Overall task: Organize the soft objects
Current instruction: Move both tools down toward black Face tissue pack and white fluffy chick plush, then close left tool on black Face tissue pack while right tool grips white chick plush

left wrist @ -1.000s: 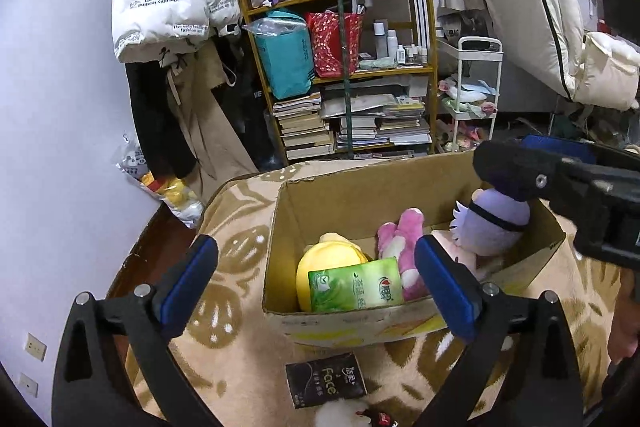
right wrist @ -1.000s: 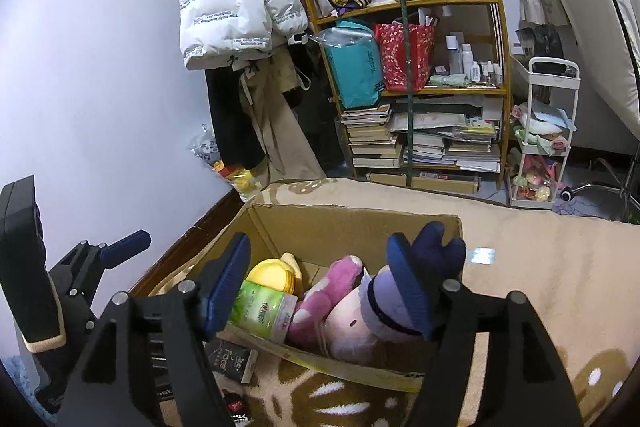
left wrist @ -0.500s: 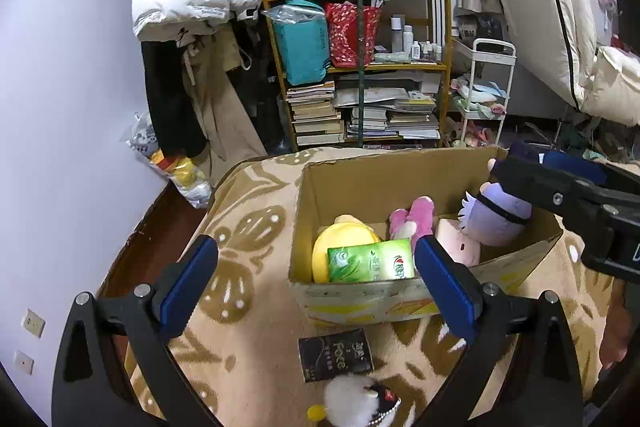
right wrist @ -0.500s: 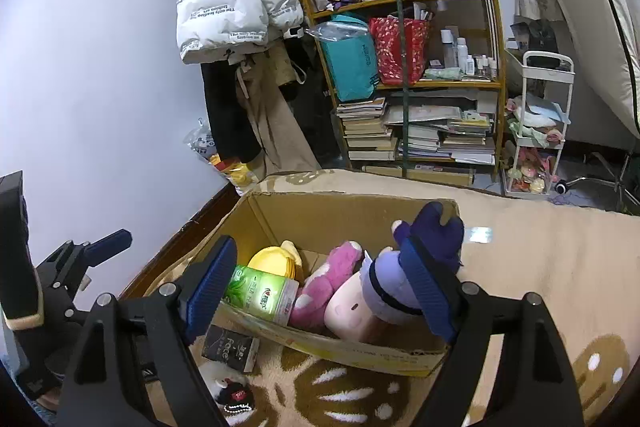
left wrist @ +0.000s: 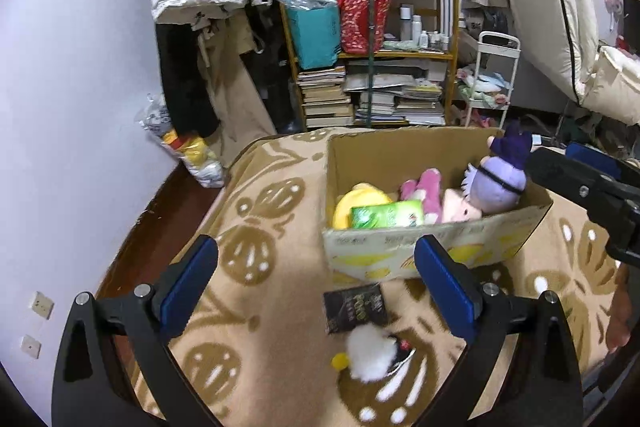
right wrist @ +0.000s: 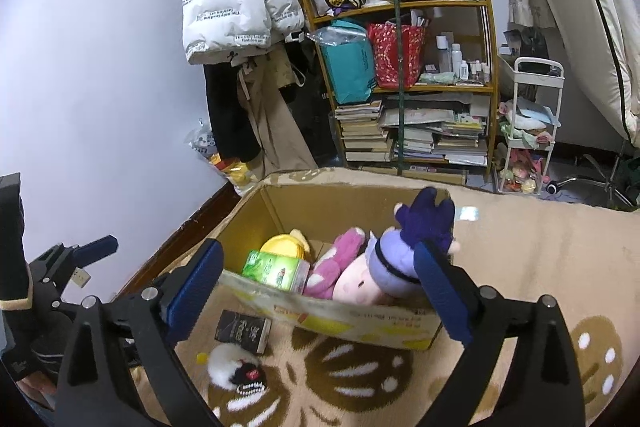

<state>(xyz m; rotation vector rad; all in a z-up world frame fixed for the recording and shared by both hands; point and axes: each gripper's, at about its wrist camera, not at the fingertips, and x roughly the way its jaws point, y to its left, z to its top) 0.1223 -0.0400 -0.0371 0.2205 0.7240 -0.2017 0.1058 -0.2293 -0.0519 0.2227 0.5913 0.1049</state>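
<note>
Now both grippers, left gripper (left wrist: 316, 283) and right gripper (right wrist: 318, 287), hang spread and empty, so the left should drop its fingers astride the white plush toy (left wrist: 370, 353) lying below its fingertips, short of the cardboard box (left wrist: 436, 247), pinching its body.

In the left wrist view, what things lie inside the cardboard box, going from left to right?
Yellow plush → green tissue pack → pink plush → doll with the purple hat, which leans in the right corner of the cardboard box.
</note>
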